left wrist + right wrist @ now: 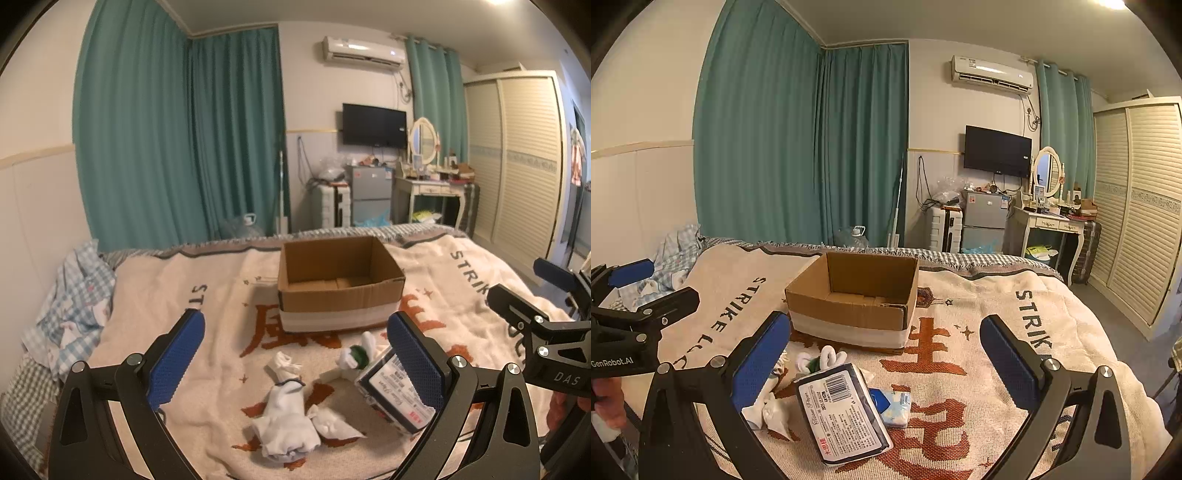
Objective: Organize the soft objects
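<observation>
Left wrist view: our left gripper [295, 362] gapes wide, holding nothing — the white sock bundle [286, 417] lies low centre between its fingers, long axis pointing up-frame toward the cardboard box [340, 299].

Right wrist view: our right gripper [886, 362] likewise gapes empty — the tissue pack [842, 413] lies lower centre, the box above it.

Both my wrist feeds: warm, dimmish indoor light, ceiling lamp [506, 2] blown out at top edge. Strong fisheye bending, dark corner vignette. Focus acceptable, slightly soft.
</observation>
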Motion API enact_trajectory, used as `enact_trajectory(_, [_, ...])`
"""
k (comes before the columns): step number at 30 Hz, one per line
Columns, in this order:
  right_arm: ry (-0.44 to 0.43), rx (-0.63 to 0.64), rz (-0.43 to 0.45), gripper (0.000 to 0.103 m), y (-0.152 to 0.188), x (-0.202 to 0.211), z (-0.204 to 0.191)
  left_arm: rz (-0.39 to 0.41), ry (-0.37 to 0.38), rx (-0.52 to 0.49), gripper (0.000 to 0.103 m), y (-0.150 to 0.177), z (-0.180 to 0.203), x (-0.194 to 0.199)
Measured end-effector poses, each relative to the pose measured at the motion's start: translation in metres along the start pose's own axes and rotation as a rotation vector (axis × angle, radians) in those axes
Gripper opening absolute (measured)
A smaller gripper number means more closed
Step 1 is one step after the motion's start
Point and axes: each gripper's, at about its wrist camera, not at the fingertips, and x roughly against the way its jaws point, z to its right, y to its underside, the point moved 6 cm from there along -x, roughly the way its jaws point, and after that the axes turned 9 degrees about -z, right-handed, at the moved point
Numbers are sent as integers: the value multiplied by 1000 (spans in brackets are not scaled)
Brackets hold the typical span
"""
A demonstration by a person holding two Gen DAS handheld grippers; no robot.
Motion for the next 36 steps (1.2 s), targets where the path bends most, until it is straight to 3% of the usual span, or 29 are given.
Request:
enact_trajectory(22, [2, -4, 4, 103, -6, 10, 1, 16, 20, 3, 101, -6, 3, 9])
enact_trajectory(32, [26, 46, 29, 103, -15, 37, -8, 80, 24, -36, 101, -12, 6, 37])
enact_trajectory(36, [2, 60, -7, 103, -7, 35, -14, 61, 27, -25, 101, -6, -2, 37])
